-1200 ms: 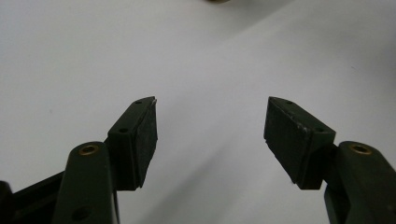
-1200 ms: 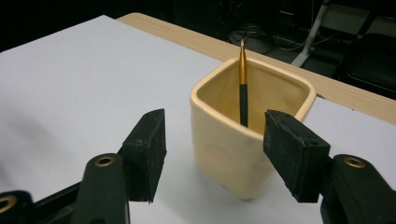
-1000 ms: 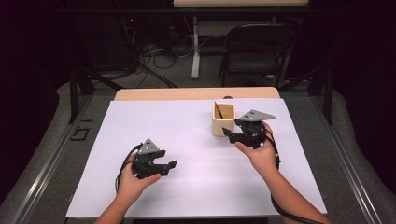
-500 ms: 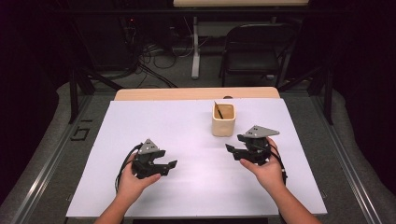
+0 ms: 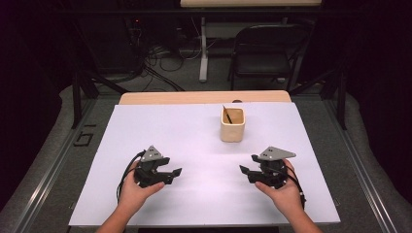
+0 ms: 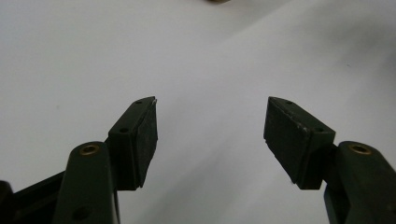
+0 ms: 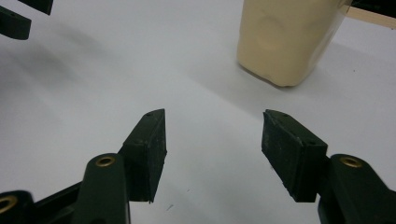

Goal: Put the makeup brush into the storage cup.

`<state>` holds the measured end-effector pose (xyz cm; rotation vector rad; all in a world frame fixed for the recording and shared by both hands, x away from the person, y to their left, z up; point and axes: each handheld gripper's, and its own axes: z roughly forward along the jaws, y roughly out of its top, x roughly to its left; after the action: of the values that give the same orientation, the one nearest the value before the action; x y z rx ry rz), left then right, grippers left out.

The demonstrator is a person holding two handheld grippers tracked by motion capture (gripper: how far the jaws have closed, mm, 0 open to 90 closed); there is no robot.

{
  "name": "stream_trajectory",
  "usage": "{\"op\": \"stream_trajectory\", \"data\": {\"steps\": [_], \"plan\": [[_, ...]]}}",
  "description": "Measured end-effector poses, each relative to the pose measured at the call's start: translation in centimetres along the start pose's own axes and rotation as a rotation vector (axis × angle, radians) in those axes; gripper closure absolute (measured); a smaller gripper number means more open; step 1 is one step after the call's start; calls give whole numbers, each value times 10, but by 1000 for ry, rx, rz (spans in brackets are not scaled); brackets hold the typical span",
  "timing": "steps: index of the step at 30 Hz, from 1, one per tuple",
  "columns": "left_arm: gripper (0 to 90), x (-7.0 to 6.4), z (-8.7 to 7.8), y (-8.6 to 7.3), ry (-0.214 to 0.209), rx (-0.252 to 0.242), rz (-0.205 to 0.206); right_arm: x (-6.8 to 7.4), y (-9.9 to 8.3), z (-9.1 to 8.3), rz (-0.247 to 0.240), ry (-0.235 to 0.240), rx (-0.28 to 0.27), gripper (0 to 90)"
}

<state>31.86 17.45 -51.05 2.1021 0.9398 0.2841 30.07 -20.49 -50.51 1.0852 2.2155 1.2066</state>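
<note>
**Both tools released; cup ahead of the right tool**

Your right tool (image 5: pixel 248 171) rests low over the white surface (image 5: pixel 194 136) at the near right, jaws spread apart with nothing between them. In the right gripper view the two black pads (image 7: pixel 152 147) stand well apart over bare surface. Your left tool (image 5: pixel 172 174) sits at the near left, level with the right one. Its jaws are likewise released and empty, as the left gripper view confirms (image 6: pixel 210 126).

The two tools point inward toward each other across the near half of the surface.

The cup (image 5: pixel 232 124) stands upright on the surface, beyond both tools and toward the far edge. It lies forward of the right tool and slightly to its left. In the right gripper view it appears ahead and off to the right of the jaw line (image 7: pixel 285 39), apart from both pads. The right tool is the nearer one; the left tool is well apart from the cup.

The cup is cream-coloured, with a squared body and rounded corners, open at the top. Its long axis is vertical. A thin dark stick (image 5: pixel 226 114) leans inside it against the left inner wall, its tip rising just above the rim.

Judgement: to reach the cup, use the right tool, turn it toward the far edge and centre the cup between the jaws.
</note>
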Motion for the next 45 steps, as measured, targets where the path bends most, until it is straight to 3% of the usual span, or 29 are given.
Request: {"op": "stream_trajectory", "data": {"steps": [10, 19, 34, 45], "plan": [[353, 5, -8, -11, 19, 6, -13, 6, -17, -4, 22, 23, 9, 403], [355, 9, -12, -20, 36, 17, -18, 10, -27, -6, 6, 33, 22, 402], [356, 15, -17, -30, 69, 15, -26, 1, -45, -4, 22, 40, 43, 399], [356, 17, -20, -37, 76, 14, -33, 0, -47, -8, 18, 43, 14, 398]]}}
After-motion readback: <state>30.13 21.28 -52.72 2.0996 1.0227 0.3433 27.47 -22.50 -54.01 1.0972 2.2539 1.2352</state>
